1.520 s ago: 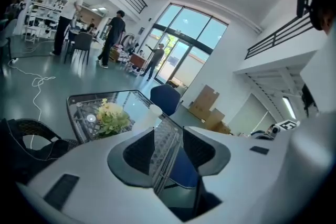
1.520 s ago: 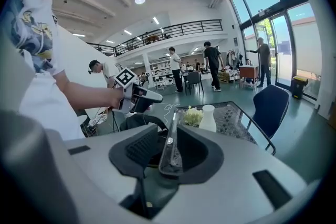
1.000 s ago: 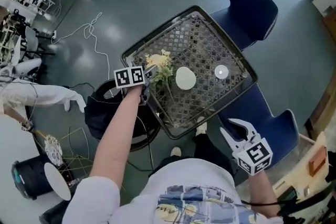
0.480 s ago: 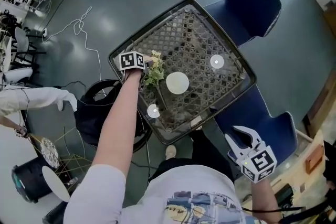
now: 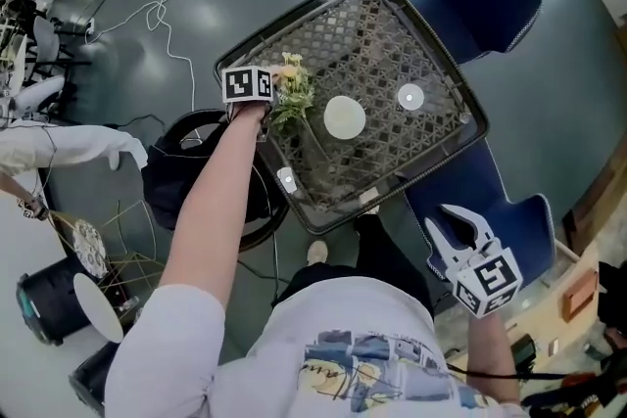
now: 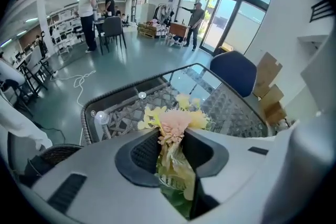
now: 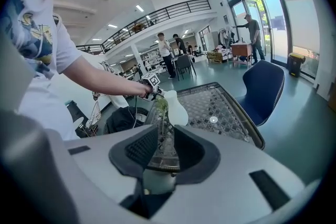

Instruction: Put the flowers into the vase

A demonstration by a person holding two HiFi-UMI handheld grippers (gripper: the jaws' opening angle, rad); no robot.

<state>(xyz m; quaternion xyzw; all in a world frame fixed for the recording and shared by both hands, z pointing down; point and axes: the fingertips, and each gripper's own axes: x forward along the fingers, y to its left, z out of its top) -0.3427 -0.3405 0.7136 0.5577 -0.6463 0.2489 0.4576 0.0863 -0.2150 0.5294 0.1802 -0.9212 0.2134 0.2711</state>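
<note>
Left gripper (image 5: 273,99) jaws closing on the flowers (image 5: 292,85), stems between the pads, just left of the vase (image 5: 344,116), ready for insertion. Right gripper (image 5: 453,226) idles near, jaws apart, empty.

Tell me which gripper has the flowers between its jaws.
The left gripper, at the table's edge: its jaws are closing with the flowers between them. The right gripper hangs off the table, jaws apart, nothing between them.

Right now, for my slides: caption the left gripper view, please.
Left gripper, jaws closing around a pink-and-yellow artificial flower bunch, above a glass-topped wicker table.
</note>
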